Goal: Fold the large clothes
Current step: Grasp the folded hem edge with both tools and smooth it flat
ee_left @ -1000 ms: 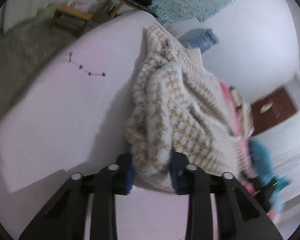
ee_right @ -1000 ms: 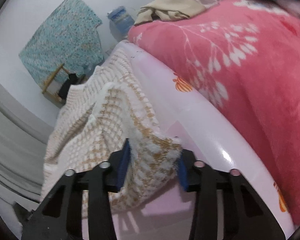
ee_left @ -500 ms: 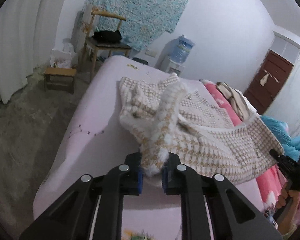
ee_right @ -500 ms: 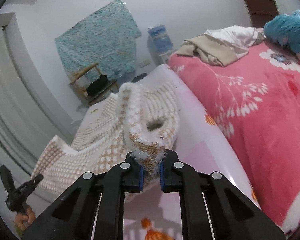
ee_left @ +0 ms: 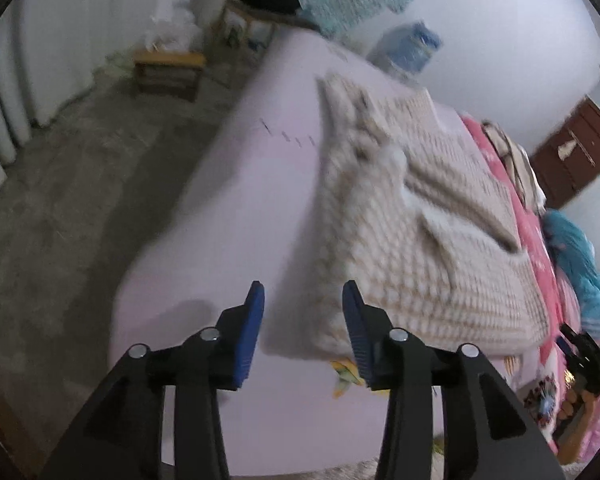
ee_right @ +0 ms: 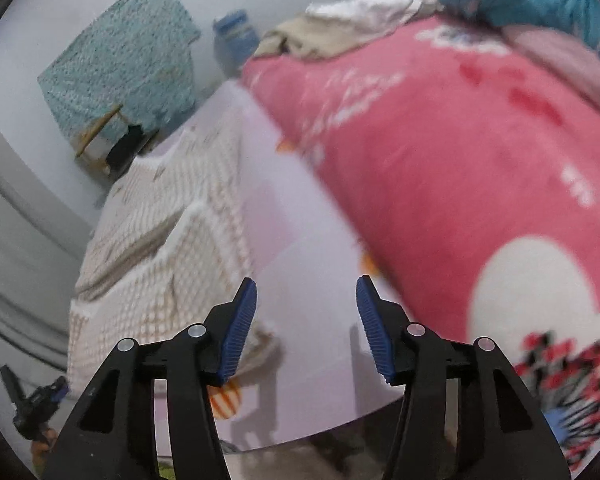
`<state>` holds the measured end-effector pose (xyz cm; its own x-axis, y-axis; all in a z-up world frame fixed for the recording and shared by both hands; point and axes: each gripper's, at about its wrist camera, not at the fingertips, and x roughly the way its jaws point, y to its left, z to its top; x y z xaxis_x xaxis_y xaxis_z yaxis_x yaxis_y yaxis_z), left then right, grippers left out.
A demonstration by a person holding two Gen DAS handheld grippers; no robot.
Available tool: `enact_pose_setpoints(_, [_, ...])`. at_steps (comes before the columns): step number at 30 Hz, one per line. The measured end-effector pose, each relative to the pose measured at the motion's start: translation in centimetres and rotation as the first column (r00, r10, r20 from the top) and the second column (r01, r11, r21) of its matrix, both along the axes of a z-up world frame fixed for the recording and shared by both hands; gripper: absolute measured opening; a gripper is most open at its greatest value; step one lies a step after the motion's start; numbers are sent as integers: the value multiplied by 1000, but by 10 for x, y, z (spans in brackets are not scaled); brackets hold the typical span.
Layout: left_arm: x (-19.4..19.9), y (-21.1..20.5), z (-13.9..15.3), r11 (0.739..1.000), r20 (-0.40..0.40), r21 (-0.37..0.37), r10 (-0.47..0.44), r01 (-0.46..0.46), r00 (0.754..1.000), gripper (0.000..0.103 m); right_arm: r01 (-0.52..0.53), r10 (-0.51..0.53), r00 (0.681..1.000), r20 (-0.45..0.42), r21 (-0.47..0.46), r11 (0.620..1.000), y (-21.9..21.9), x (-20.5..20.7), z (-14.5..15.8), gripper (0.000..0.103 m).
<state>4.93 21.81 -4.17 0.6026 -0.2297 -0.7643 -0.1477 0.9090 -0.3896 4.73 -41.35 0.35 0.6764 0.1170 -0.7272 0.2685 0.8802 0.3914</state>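
Both corners that were pinched half a second ago have been let go: the left gripper (ee_left: 303,312) and right gripper (ee_right: 306,312) have just been opening and now stand spread with nothing between them. Released, the sweater (ee_left: 412,216) lies doubled over on the bed (ee_left: 228,216), probably so the fold stays put.

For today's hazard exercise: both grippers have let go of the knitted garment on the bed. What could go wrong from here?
1. The knitted garment lies with its near edge at the edge of the mattress; it may slide off.
2. A raised, bunched ridge remains, so the next fold may come out uneven.
3. The left gripper and right gripper have just been opening; loose knit may snag on the ribbed fingers.
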Motion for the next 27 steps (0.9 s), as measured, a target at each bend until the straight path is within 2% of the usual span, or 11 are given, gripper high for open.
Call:
enact_pose_setpoints(3, [9, 0, 13, 1000, 54, 15, -4, 3, 999, 41, -37, 37, 999, 31, -21, 999, 7, 9, 9, 52])
enact_pose_setpoints(6, [30, -21, 19, 997, 79, 47, -64, 60, 995, 41, -123, 124, 991, 44, -26, 992, 33, 38, 10, 51])
enact_pose_setpoints(9, [60, -54, 17, 979, 65, 172, -125, 113, 990, 41, -217, 221, 974, 42, -87, 972, 67, 76, 9, 51])
enact_pose_setpoints(12, [86, -76, 12, 953, 54, 265, -168, 148, 984, 41, -265, 273, 961, 36, -148, 953, 89, 97, 6, 51])
enact_pose_setpoints(13, [94, -81, 9, 944, 46, 295, -170, 149, 984, 41, -271, 278, 960, 24, -161, 949, 92, 105, 2, 49])
enact_pose_setpoints(15, [106, -89, 4, 926, 40, 342, -184, 160, 982, 41, -301, 304, 953, -7, -165, 939, 96, 117, -6, 31])
enact_pose_setpoints(16, [112, -92, 1, 920, 32, 354, -191, 168, 981, 40, -309, 309, 951, -27, -168, 936, 97, 122, -11, 27])
enact_pose_setpoints(18, [120, -93, -5, 916, 20, 359, -200, 179, 980, 31, -308, 305, 951, -46, -199, 930, 98, 127, -17, 4])
enact_pose_setpoints(22, [126, -90, -12, 919, 15, 347, -206, 188, 978, 17, -297, 299, 954, -27, -216, 930, 95, 122, -17, 4])
enact_pose_setpoints(24, [126, -91, -12, 917, 25, 352, -209, 187, 978, 14, -291, 294, 956, -25, -231, 928, 95, 121, -19, 3])
enact_pose_setpoints(27, [126, -95, -13, 905, 15, 378, -214, 193, 977, 17, -298, 294, 954, -52, -233, 926, 97, 124, -22, 4])
